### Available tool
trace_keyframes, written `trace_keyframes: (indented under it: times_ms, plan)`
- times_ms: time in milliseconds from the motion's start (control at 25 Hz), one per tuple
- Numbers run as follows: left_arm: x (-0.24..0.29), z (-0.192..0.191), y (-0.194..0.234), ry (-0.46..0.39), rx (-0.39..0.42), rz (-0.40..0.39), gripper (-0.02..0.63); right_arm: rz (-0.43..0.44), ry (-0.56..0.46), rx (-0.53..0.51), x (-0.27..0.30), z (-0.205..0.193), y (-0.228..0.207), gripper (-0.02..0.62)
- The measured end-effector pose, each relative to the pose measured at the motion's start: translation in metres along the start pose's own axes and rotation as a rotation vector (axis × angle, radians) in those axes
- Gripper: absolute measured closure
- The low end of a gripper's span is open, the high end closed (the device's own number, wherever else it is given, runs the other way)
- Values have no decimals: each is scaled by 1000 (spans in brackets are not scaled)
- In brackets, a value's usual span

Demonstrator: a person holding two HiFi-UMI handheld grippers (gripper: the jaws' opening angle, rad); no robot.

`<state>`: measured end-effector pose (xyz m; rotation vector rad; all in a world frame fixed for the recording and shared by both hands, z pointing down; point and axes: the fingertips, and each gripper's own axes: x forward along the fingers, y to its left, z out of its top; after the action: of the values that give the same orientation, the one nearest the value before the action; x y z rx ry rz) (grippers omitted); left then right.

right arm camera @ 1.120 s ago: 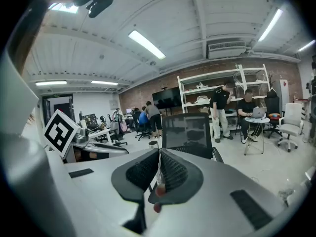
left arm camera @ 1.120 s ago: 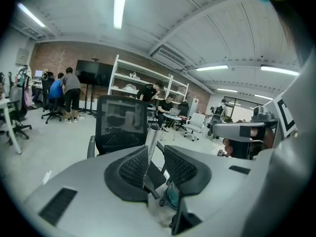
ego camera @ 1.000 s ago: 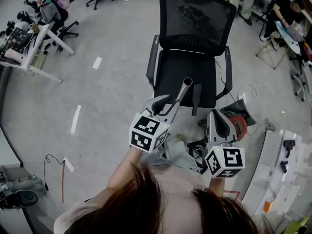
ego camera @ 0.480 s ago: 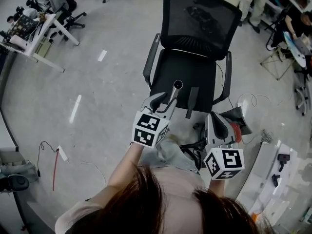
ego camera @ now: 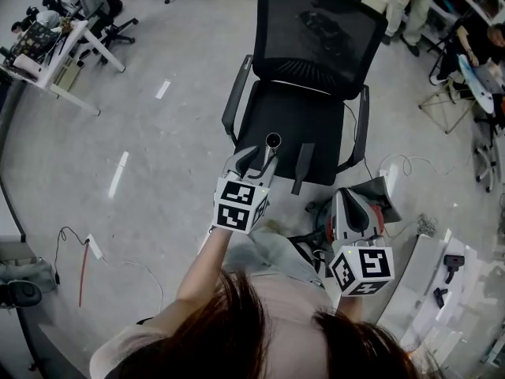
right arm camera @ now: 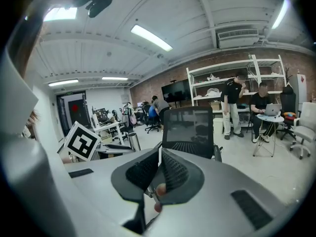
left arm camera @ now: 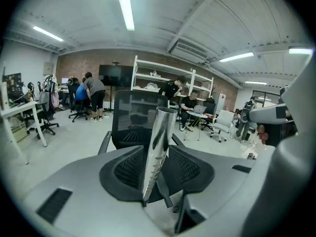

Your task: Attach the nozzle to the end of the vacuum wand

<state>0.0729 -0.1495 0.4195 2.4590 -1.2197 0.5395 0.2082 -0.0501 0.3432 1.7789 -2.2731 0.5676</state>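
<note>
left gripper held out toward the chair, jaws opening around the vacuum wand; right gripper lower, jaws together

Grey concrete floor, black mesh office chair, brick back wall, white shelving, ceiling strip lights

The person is wearing a pale short-sleeved top, with dark hair falling over it. The grey left gripper and right gripper are each carrying a white cube printed with black square markers. Dark ribbed pads are lining the fingers.
</note>
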Motion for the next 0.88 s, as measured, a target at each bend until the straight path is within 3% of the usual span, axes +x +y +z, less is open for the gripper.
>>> trace_keyframes:
  times_ms: [640,880]
  plan:
    - [43,-14,-6,59,34,-6,453,-2,9,26,1,-12,-24,567]
    - [56,-16,0,74,91,5,453,21,20,55,8,-22,-25,567]
